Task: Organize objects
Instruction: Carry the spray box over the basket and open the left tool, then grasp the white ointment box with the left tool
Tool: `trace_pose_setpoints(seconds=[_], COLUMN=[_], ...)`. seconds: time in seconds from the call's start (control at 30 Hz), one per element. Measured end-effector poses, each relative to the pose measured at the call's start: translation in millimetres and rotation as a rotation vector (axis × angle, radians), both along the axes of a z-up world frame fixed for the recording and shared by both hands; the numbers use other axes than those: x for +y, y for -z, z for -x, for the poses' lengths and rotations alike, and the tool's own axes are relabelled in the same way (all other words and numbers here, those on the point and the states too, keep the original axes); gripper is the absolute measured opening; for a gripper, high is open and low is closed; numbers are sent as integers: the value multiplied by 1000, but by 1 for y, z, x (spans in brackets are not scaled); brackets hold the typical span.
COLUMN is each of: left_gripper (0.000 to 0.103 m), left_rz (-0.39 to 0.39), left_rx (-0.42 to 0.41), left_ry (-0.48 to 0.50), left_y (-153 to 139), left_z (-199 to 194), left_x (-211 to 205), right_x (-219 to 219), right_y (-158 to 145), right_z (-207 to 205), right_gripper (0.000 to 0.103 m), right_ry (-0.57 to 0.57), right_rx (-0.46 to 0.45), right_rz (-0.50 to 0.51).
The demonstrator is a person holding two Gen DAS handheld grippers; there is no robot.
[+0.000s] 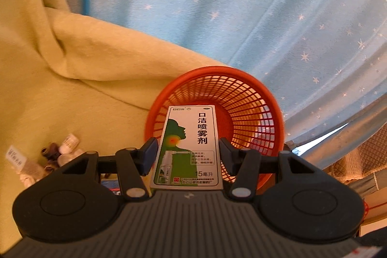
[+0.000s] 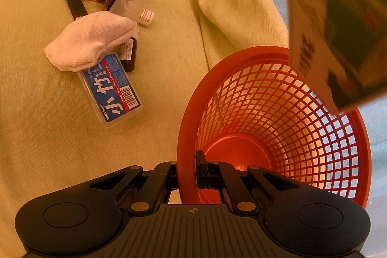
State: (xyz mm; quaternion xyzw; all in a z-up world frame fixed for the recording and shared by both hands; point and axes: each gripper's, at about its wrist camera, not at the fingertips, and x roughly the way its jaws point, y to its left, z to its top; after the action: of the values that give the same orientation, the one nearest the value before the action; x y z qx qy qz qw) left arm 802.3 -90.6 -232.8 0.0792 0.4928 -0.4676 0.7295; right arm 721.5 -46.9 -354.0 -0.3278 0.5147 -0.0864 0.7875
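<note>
Left claw (image 1: 186, 149) grips the green-and-white spray box (image 1: 187, 145) upright above the red mesh basket (image 1: 241, 98). Right claw (image 2: 188, 168) pinches the basket's near rim, beside the yellow blanket's (image 2: 48, 125) clutter.

Warm, yellowish, moderately dim lighting is noted in both views. Daylight is admitted through the blue curtain (image 1: 241, 4). Fisheye bending and dark vignetted corners are recorded. The box (image 2: 338, 23) is blurred at close range (print unreadable); soft shadows are observed.
</note>
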Motion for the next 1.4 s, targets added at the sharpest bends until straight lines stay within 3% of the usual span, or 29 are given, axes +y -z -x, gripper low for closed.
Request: trace_pose_setpoints(seconds=[0.23, 0.5, 0.7, 1.0, 1.2, 1.4], left_gripper=[51, 52, 54, 55, 55, 56], left_rz=[35, 40, -41, -221, -256, -255], left_rx=[59, 3, -25, -30, -77, -204], left_ry=[5, -103, -286, -441, -457, -359], left_y=[7, -15, -11, 46, 69, 78], left_z=[0, -15, -33, -50, -55, -71], left_x=[-26, 1, 59, 142, 154, 139], right_x=[-4, -5, -7, -8, -6, -6], right_y=[-3, -2, -2, -3, -1, -2], right_z=[1, 5, 5, 3, 3, 2], right_gripper=[0, 0, 0, 0, 0, 0], right_ry=[4, 7, 1, -5, -10, -13], right_rx=[-6, -5, -3, 4, 8, 13], right_rz=[-13, -20, -18, -18, -14, -12])
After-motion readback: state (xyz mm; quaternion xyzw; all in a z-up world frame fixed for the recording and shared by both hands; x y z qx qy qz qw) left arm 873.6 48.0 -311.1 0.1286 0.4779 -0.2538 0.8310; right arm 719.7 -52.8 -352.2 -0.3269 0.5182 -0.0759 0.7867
